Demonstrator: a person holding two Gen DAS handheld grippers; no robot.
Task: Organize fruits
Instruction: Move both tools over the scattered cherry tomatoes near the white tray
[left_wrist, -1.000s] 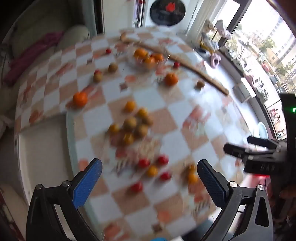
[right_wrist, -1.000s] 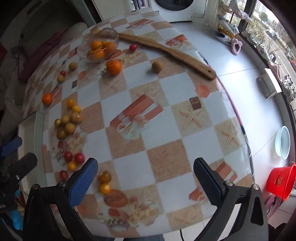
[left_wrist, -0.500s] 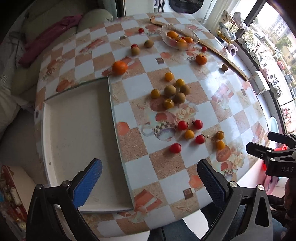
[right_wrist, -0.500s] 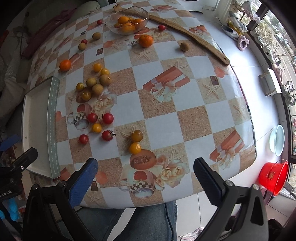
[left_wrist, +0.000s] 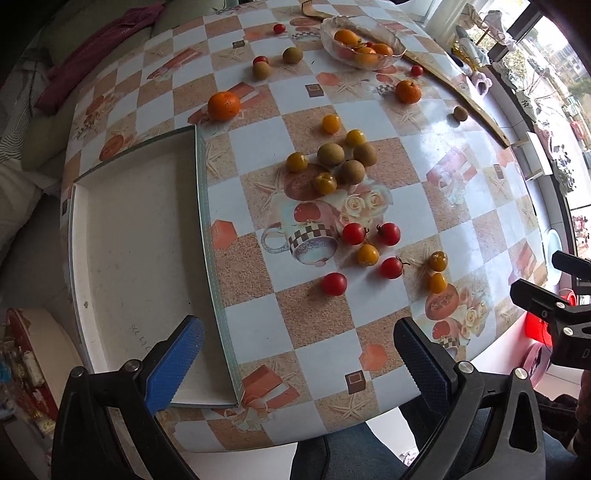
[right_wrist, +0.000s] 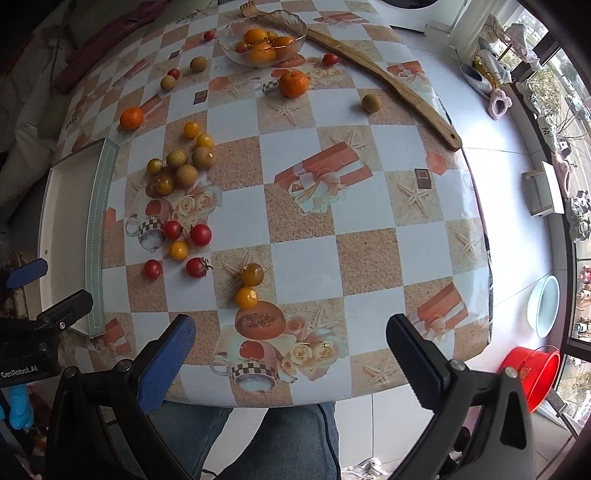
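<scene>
Fruit lies scattered over a round table (right_wrist: 369, 221) with a checked cloth. Red cherry tomatoes (left_wrist: 353, 233) and yellow ones (left_wrist: 368, 254) cluster near the middle. Brown longans (left_wrist: 330, 154) sit farther back, with loose oranges (left_wrist: 223, 105) (right_wrist: 293, 84) beyond. A glass bowl (right_wrist: 295, 22) at the far side holds oranges. A white tray (left_wrist: 129, 236) rests on the table's left. My left gripper (left_wrist: 295, 362) hovers open above the near edge, empty. My right gripper (right_wrist: 291, 360) is open too, empty, over the front rim.
A long wooden stick (right_wrist: 388, 85) lies along the far right of the table. A red bucket (right_wrist: 532, 373) and a white basin (right_wrist: 545, 306) stand on the floor at right. A person's jeans-clad legs (right_wrist: 258, 439) are under the near edge. A sofa with a red cloth (left_wrist: 92, 48) is at back left.
Both grippers have pulled back and risen from low over the table, so the whole tabletop and its near edge now show. Both stay open. No fruit has moved.
</scene>
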